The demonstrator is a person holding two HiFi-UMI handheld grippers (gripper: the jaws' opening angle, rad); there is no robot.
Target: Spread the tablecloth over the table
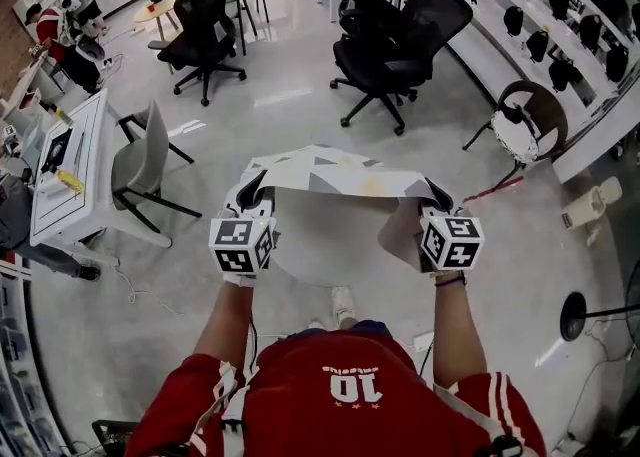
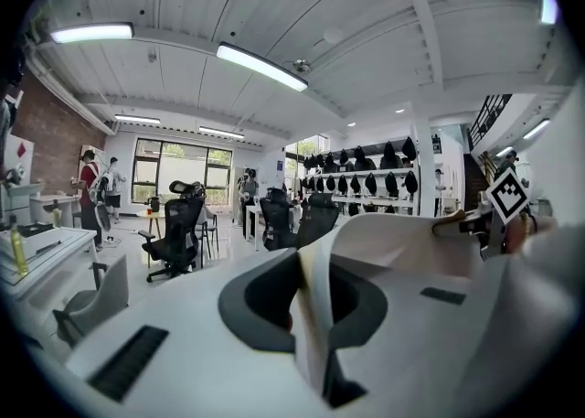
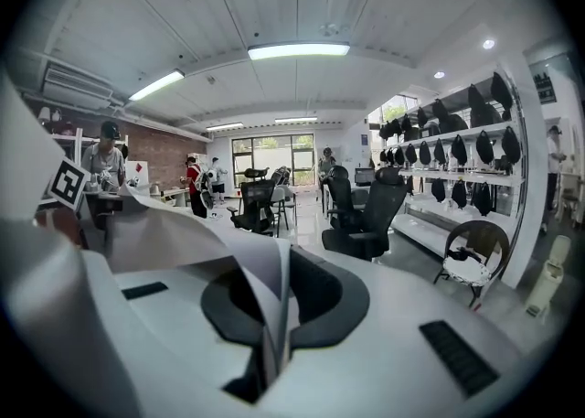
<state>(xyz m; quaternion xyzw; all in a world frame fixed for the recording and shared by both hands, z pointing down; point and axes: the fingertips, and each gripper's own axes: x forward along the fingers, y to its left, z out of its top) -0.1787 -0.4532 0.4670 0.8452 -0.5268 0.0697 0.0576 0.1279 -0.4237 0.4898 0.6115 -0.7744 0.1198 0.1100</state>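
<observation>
- The tablecloth [image 1: 330,173] is held in the air at the middle of the head view, above the floor. It is stretched between the two grippers, with a fold hanging down beneath it.
- The left gripper [image 2: 306,311], at the cloth's 8 o'clock, is closed tight on a thin edge of the cloth.
- The right gripper [image 3: 267,320], at the cloth's 4 o'clock, is clamped on the opposite edge in the same way.
- Only a narrow strip is pinched on each side, so a corner could be pulled free if the cloth were drawn too taut or snapped.
- The hanging fold could be dragged on the floor if the cloth were lowered too early.
- No worktop is seen under the cloth, so it could be laid off-centre.
- Counted: one tablecloth, two grippers, one white worktop [image 1: 70,170] at 9 o'clock, and one grey chair [image 1: 140,160] beside it.
</observation>
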